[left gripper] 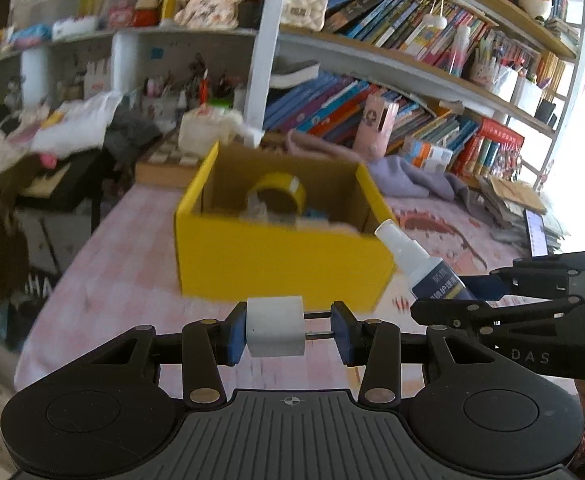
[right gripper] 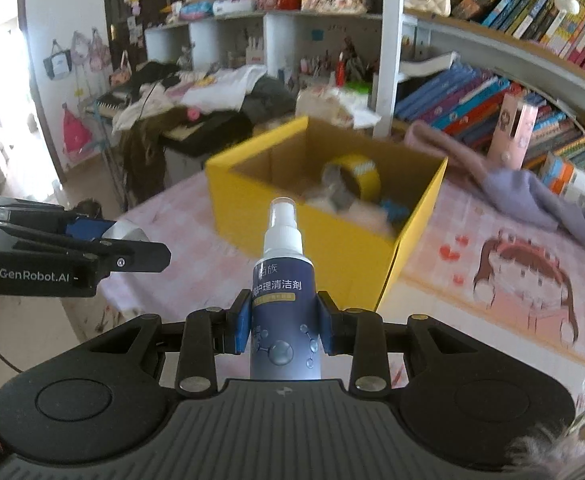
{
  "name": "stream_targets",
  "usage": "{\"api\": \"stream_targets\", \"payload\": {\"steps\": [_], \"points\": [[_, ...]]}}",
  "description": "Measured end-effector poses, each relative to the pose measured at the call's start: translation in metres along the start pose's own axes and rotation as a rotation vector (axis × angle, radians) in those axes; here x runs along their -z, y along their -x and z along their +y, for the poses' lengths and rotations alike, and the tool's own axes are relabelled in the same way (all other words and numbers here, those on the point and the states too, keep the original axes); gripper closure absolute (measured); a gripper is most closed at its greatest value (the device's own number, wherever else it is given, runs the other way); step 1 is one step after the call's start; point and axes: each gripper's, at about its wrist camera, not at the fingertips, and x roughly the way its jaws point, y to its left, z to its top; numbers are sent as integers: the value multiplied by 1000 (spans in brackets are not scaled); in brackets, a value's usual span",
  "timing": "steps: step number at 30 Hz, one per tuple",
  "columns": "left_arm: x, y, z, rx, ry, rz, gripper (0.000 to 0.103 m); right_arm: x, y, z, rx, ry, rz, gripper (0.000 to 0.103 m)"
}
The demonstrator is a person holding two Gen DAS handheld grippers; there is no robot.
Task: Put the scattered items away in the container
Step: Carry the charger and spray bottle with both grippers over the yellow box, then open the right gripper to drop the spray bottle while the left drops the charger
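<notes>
An open yellow cardboard box (left gripper: 276, 264) stands on the pink table, and its rim (right gripper: 252, 152) shows in the right wrist view too. Inside it lie a yellow tape roll (left gripper: 280, 196) (right gripper: 356, 176) and other small items. My left gripper (left gripper: 288, 332) is shut on a white roll (left gripper: 275, 326), held in the air just short of the box's near wall. My right gripper (right gripper: 284, 320) is shut on a spray bottle (right gripper: 282, 280) with a blue label and a white cap. That bottle (left gripper: 424, 268) hangs by the box's right corner. From the right wrist, the left gripper (right gripper: 132, 244) appears at the left.
A pink patterned tablecloth (right gripper: 512, 280) covers the table. A purple cloth (right gripper: 532, 196) and a pink case (right gripper: 512, 136) lie behind the box to the right. Bookshelves (left gripper: 412, 80) run along the back. A pile of clothes (right gripper: 196, 92) sits beyond the table's left edge.
</notes>
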Motion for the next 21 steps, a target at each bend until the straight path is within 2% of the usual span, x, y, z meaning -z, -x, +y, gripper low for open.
{"api": "stream_targets", "payload": {"steps": [5,9,14,21], "points": [[-44,-34,-2,8,-45,-47,61,-45,-20,-31,-21,-37,-63,72],[-73,-70,0,-13,-88,-54,61,-78,-46,-49,-3,-13,-104,72],[-93,-129,9,-43,-138,30,61,-99,-101,-69,26,37,-52,72],[-90,-186,16,-84,-257,180,61,-105,-172,-85,2,93,73,72]]}}
